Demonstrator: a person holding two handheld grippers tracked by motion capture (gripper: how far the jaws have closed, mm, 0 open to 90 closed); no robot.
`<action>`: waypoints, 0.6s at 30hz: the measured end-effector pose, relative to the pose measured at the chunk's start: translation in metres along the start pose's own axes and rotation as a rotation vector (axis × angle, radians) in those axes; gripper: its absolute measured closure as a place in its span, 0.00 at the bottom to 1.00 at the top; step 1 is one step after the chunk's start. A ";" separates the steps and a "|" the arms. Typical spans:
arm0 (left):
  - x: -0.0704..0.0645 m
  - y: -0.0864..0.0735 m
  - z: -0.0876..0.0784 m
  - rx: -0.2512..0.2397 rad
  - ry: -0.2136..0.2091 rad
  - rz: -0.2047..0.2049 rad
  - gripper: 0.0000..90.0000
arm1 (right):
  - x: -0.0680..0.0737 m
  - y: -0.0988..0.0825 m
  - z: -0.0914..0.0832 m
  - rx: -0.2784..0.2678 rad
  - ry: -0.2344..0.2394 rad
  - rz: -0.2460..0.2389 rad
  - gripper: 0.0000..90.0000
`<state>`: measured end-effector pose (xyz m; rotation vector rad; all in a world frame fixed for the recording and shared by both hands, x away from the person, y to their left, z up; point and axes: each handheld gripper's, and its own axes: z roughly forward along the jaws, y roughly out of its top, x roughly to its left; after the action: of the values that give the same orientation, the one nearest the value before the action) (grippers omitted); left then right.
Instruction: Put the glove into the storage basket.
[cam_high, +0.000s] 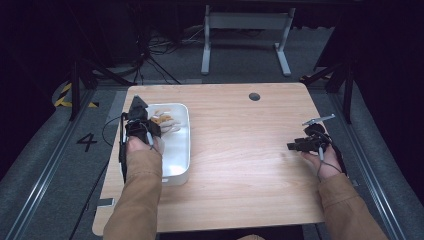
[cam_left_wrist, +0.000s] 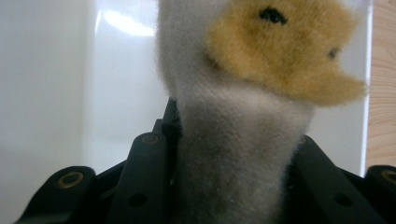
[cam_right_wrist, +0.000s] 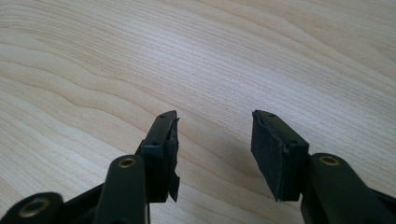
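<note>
The plush toy (cam_left_wrist: 233, 140) is clamped in the left tool (cam_high: 141, 117) over a white tray (cam_high: 181, 150); the right tool (cam_right_wrist: 215, 140) gapes wide above the desk (cam_high: 240, 150)

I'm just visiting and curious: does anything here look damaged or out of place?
Yes: the right gripper has a ragged, torn-looking pad on one jaw. Otherwise, the left gripper clamps a plush toy over the white tray.

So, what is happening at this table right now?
A person works with two hand-held grippers. The left gripper is shut on a soft grey and tan plush toy, holding it over the white tray. The right gripper hangs open above the bare wooden table, holding nothing.
</note>
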<state>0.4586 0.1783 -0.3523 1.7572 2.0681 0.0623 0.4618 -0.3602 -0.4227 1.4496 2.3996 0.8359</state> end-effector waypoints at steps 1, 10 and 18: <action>0.001 0.000 0.002 0.000 0.002 -0.004 0.75 | 0.000 0.000 0.000 0.001 0.000 0.000 0.57; 0.007 -0.003 0.014 -0.010 -0.001 -0.021 0.75 | 0.001 0.000 0.001 0.007 0.004 -0.005 0.57; 0.015 -0.006 0.025 0.016 -0.013 -0.037 0.74 | 0.001 -0.001 0.002 0.015 0.003 -0.007 0.57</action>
<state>0.4601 0.1860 -0.3811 1.7233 2.0969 0.0242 0.4611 -0.3592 -0.4246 1.4451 2.4172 0.8205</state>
